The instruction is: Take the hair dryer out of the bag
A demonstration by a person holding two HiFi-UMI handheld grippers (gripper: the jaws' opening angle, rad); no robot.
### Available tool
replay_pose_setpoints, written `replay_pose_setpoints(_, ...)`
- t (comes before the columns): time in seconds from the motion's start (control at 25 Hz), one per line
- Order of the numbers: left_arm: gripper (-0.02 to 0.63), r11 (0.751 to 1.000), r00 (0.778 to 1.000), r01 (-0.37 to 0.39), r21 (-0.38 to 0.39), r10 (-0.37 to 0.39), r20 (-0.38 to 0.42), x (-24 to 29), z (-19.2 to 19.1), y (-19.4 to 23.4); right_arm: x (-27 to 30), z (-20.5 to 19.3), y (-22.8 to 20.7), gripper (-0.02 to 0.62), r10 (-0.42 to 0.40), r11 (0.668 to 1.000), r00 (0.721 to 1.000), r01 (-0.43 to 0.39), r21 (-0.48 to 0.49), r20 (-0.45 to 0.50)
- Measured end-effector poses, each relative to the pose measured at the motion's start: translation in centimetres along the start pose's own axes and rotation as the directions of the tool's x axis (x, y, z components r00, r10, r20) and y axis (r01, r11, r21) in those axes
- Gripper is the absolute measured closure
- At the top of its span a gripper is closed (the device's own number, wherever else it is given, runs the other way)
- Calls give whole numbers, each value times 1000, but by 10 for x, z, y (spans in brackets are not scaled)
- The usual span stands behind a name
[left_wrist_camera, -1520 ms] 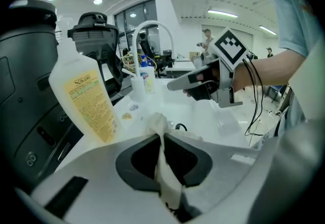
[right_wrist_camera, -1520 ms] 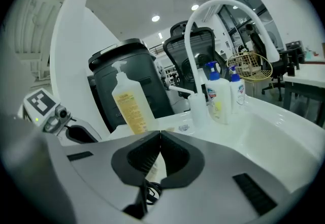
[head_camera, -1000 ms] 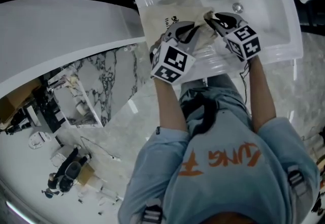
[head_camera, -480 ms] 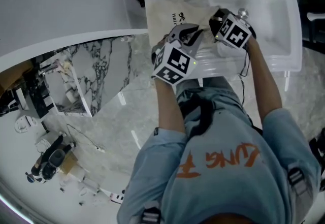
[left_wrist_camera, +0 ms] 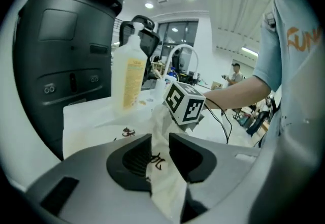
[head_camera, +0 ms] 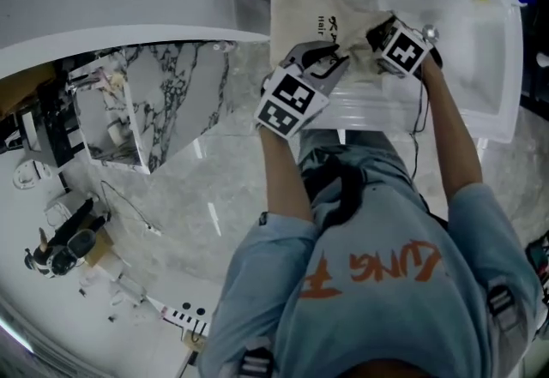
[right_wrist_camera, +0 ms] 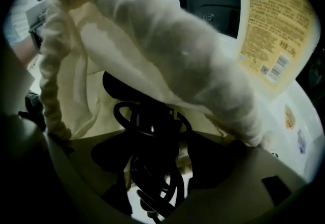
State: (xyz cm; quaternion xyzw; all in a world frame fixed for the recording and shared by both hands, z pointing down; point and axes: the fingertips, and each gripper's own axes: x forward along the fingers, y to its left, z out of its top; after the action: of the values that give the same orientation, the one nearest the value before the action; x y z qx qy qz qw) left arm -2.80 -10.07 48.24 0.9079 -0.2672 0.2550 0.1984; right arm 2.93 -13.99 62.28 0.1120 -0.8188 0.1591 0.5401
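Both grippers have hold of something. The left gripper (head_camera: 330, 59) (left_wrist_camera: 158, 154) has its jaws nearly together, pinching a fold of the cream bag (head_camera: 300, 25) (left_wrist_camera: 165, 192). The cloth runs up between the pads, printed side showing. The right gripper (head_camera: 375, 33) (right_wrist_camera: 152, 167) is poked into the bag's (right_wrist_camera: 167, 50) open mouth, with the gathered rim arching over it. Its jaws are narrow and clamped on the dryer's coiled black cord (right_wrist_camera: 152, 131), which fills the gap and loops out past the tips. The rest of the dryer (right_wrist_camera: 111, 83) is just a dark shape deeper inside the bag, right beyond the jaws, hard to make out. The bag lies flat on the white bench (head_camera: 489, 51), with a yellow-label bottle (left_wrist_camera: 127, 75) (right_wrist_camera: 274, 25) standing just behind it.
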Motion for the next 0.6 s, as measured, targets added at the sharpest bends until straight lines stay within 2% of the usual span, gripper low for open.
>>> replay_pose_setpoints(0.12,482,993,999,-28,-119,33,43,-29,-12,19,0,-2,-1,270,24,1000,1000,-23,8,-20)
replay_pose_setpoints(0.16,479,987,997,-60,-151,67,44,-39,-18,29,0,-1,-1,280,25,1000,999,-25,5,-22)
replay_pose_setpoints(0.24,479,967,987,-151,-203,160,27,-56,-31,50,0,1,2,343,22,1000,999,-22,-4,-26)
replay_pose_setpoints(0.36,465,915,950,-298,-270,312,9,-74,-46,81,-1,3,3,364,1,1000,999,-2,-16,-39)
replay_pose_setpoints(0.44,414,875,925,-364,-319,380,-12,-82,-55,96,-2,3,3,367,-8,1000,999,7,-16,-46)
replay_pose_setpoints(0.52,375,842,911,-399,-363,409,-51,-84,-69,104,-2,3,3,368,-14,1000,999,14,-20,-46)
replay_pose_setpoints(0.6,370,820,908,-409,-401,412,-82,-79,-81,107,-2,4,3,371,-17,1000,999,16,-25,-41)
